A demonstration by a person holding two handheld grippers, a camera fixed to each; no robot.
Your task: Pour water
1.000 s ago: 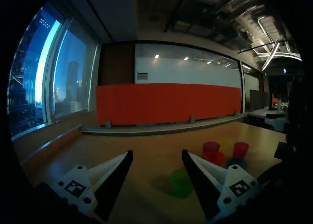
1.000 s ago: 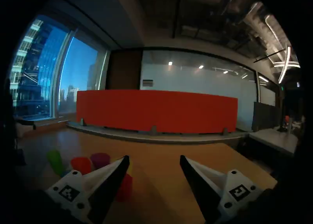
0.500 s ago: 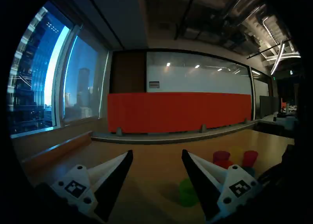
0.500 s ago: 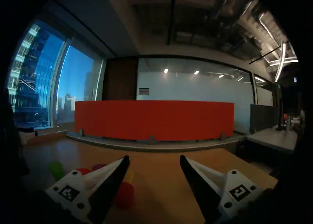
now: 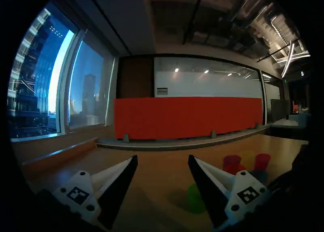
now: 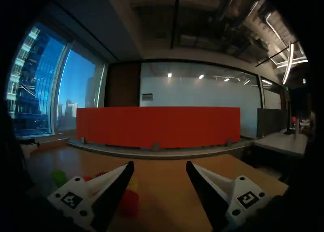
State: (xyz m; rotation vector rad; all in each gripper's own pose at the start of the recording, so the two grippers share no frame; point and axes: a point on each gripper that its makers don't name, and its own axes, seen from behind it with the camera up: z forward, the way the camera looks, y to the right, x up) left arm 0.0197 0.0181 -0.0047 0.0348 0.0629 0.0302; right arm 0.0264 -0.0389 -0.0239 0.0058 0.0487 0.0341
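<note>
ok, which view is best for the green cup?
Left gripper view. The green cup is nearest and largest there, standing apart from the other cups, though a finger of the left gripper covers its right edge. In the right gripper view the cup is small and dim, far left.

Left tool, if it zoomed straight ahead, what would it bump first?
Probably the red panel beyond the table. The green cup sits right of where the left tool points, though depth is unclear.
</note>
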